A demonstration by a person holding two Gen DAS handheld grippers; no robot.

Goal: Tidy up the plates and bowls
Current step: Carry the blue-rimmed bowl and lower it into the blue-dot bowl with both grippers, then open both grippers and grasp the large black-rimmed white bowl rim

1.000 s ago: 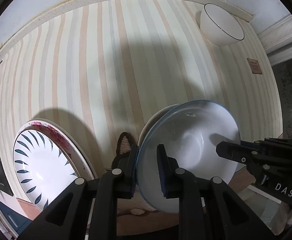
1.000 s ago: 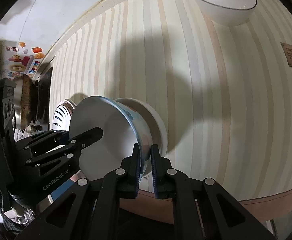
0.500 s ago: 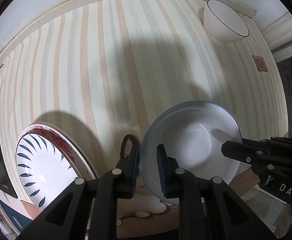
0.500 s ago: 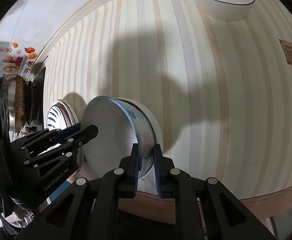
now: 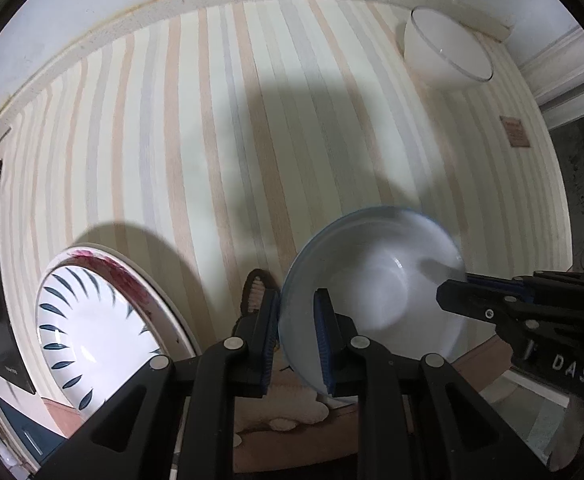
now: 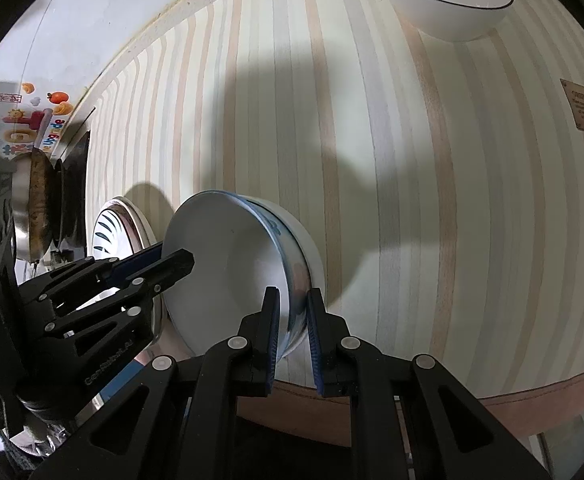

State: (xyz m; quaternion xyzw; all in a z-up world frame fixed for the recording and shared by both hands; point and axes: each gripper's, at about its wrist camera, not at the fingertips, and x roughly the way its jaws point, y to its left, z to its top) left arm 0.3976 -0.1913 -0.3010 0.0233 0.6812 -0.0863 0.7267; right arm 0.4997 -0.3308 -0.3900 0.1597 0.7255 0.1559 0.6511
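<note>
At far left, near edge of the striped surface (image 5: 212, 140): a leaf-patterned plate (image 5: 92, 320), stacked on a second plate with a pink-flowered rim (image 5: 92, 254). Untouched, well apart from both hands.

Just right of that, the left gripper (image 5: 295, 300), pointing down. Fingers (image 5: 268, 328) clamped on the left rim of the blue-rimmed bowl (image 5: 375, 292), one pad inside, one outside.

In the middle, near edge: the bowl itself, tilted, mouth turned up toward the left wrist camera and apparently raised off the surface, though contact underneath is hidden.

On its right rim, the right gripper (image 6: 293, 300), reaching in at a slant. Fingers have just been easing apart a little, with the rim between them; both pads look to be touching the wall, so probably a lighter grip, not a release.

Far right, at the back: a white bowl with a thin dark rim (image 5: 443, 56), upright, alone.

Likely step: carrying the held bowl to nest with that white one. Lies far and to the right of both sets of fingers, nearer the right hand. Needs levelling before setting down.
</note>
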